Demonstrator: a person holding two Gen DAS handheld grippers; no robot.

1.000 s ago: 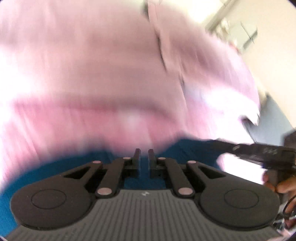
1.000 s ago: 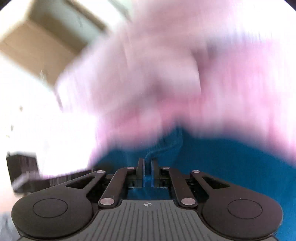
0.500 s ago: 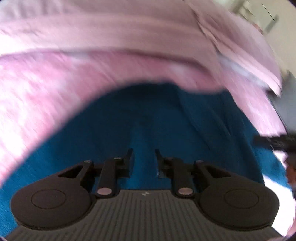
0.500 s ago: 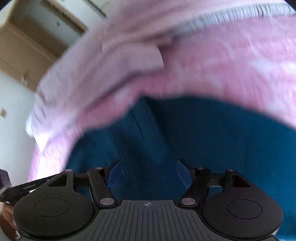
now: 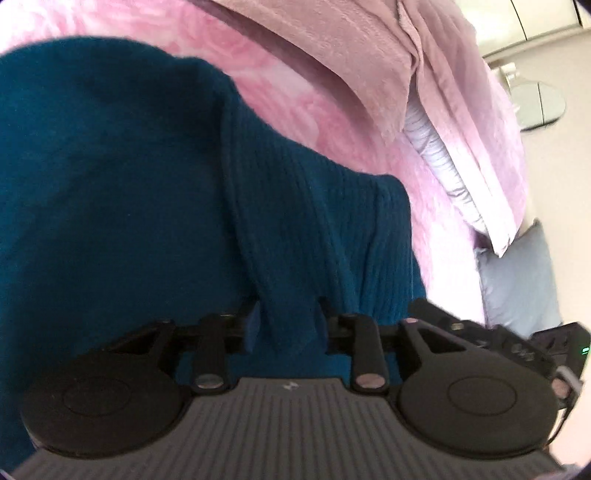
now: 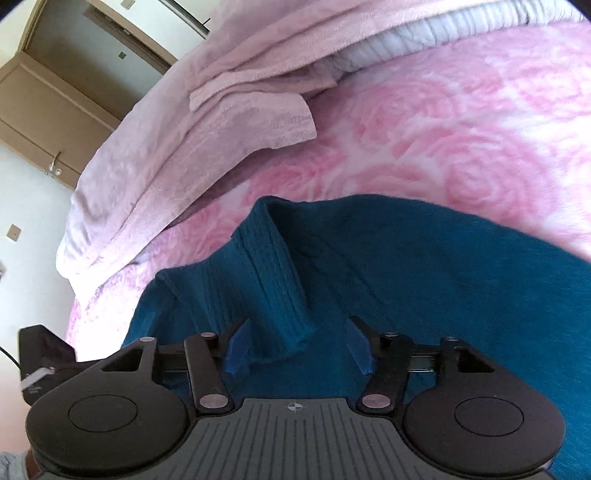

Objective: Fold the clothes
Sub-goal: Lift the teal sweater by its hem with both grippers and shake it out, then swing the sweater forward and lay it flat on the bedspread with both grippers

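Observation:
A dark teal knit sweater [image 5: 129, 192] lies on a pink rose-patterned bedspread [image 5: 288, 96]. In the left wrist view my left gripper [image 5: 287, 314] is open, its fingers on either side of a ribbed fold of the sweater [image 5: 291, 280]. In the right wrist view the sweater [image 6: 424, 266] fills the lower frame. My right gripper [image 6: 297, 338] is open wide, with a ribbed band [image 6: 275, 280] of the sweater lying between the fingers. The right gripper's body [image 5: 517, 343] shows at the lower right of the left wrist view.
A pale pink blanket [image 6: 229, 110] and a white quilt [image 6: 424, 33] lie bunched at the far side of the bed. A grey pillow [image 5: 517, 280] sits off the bed's edge. A wooden door [image 6: 48, 122] stands beyond.
Both grippers were shut a second ago and have opened. Both have moved in low over the sweater, which now fills much more of each view.

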